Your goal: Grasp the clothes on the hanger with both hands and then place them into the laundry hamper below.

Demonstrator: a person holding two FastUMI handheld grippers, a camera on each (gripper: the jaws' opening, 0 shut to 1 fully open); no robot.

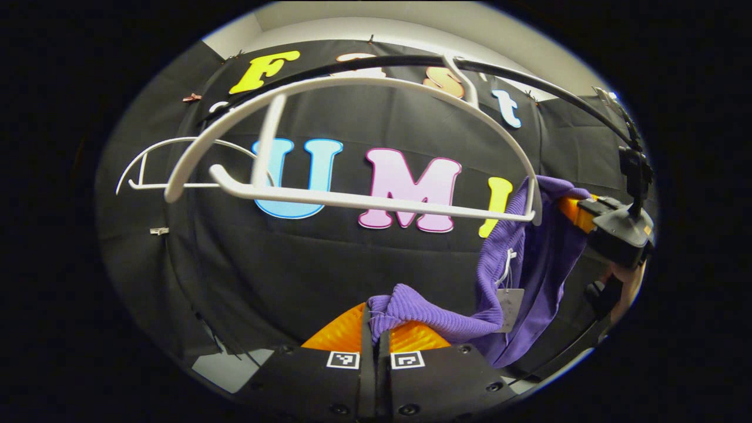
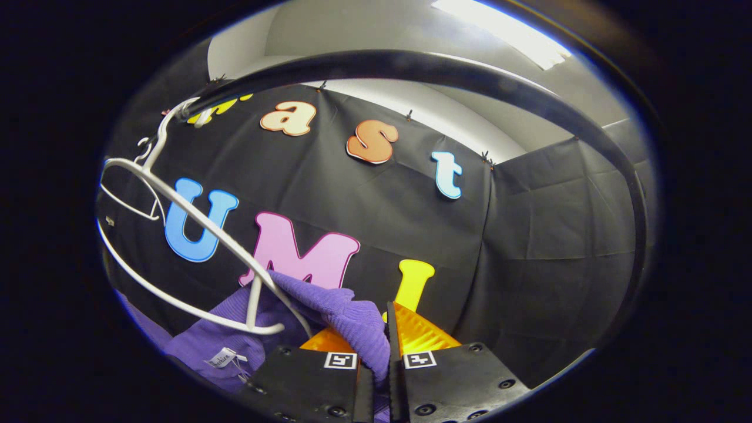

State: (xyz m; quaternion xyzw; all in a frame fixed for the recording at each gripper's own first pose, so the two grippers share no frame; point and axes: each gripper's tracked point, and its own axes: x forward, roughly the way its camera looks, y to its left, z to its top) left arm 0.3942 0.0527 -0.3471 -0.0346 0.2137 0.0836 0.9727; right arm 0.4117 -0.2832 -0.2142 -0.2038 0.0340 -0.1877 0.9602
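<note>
A purple knit garment (image 1: pixel 529 276) hangs by one shoulder from the right end of a white plastic hanger (image 1: pixel 364 202), which hooks on a black rail (image 1: pixel 529 79). My left gripper (image 1: pixel 376 332) is shut on a fold of the purple cloth at the bottom of the left gripper view. In that view the right gripper (image 1: pixel 578 212) grips the garment's far shoulder at the right, with a hand below it. In the right gripper view my right gripper (image 2: pixel 388 338) is shut on the purple garment (image 2: pixel 329 305), beside the hanger's end (image 2: pixel 252 305).
A second white hanger (image 1: pixel 153 167) hangs empty farther left on the rail. The black rail (image 2: pixel 470 73) curves overhead and down the right side in the right gripper view. A paper tag (image 1: pixel 509 308) dangles from the garment.
</note>
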